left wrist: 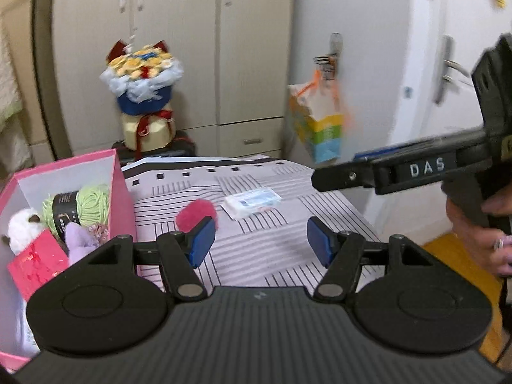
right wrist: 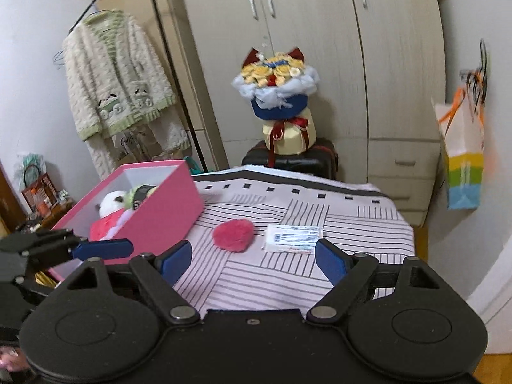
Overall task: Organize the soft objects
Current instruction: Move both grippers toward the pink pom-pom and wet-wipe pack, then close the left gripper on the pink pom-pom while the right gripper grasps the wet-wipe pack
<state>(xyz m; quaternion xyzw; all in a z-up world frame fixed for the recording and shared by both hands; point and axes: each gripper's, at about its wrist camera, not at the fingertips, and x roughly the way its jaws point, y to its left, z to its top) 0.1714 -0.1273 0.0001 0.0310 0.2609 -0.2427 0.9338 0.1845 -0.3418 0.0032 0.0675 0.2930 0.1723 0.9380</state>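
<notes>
A pink box (left wrist: 123,192) (right wrist: 166,214) stands on the left of the striped table (left wrist: 272,249) (right wrist: 288,275). It holds green yarn (left wrist: 91,203), a white plush (left wrist: 20,228), a purple plush (left wrist: 80,240) and a red packet (left wrist: 38,264). A pink fluffy pad (left wrist: 195,212) (right wrist: 233,234) and a white tissue pack (left wrist: 251,202) (right wrist: 292,237) lie on the table. My left gripper (left wrist: 260,243) is open and empty, just short of the pad. My right gripper (right wrist: 252,260) is open and empty above the near table; its body shows in the left wrist view (left wrist: 416,172).
A flower bouquet (left wrist: 144,96) (right wrist: 276,102) sits on a black case behind the table, before grey wardrobes. A colourful bag (left wrist: 320,128) (right wrist: 462,156) hangs at the right. A cream cardigan (right wrist: 118,96) hangs at the left. The left gripper's fingers (right wrist: 102,248) reach in beside the box.
</notes>
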